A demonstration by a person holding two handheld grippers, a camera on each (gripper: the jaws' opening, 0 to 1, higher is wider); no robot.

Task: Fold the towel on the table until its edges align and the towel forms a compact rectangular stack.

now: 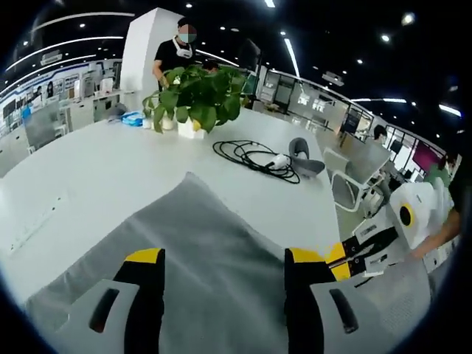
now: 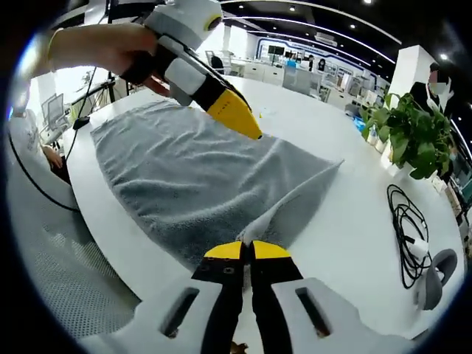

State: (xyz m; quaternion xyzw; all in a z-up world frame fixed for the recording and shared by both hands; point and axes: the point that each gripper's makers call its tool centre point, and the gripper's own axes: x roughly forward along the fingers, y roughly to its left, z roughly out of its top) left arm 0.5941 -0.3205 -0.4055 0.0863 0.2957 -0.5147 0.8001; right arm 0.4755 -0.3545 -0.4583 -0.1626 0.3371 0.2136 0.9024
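Observation:
A grey towel lies spread on the white table, one corner pointing toward the plants. My right gripper is shut on the towel's near edge, and the cloth rises into a small ridge between the yellow tips. In the right gripper view my left gripper hovers over the towel's far side, held by a hand; its jaws stand apart. In the left gripper view the towel lies under my open left gripper, and the right gripper shows at the towel's right edge.
A potted plant and a coiled black cable with a grey mouse-like device sit on the far half of the table. A person stands behind the plant. Mesh chairs stand along the right edge.

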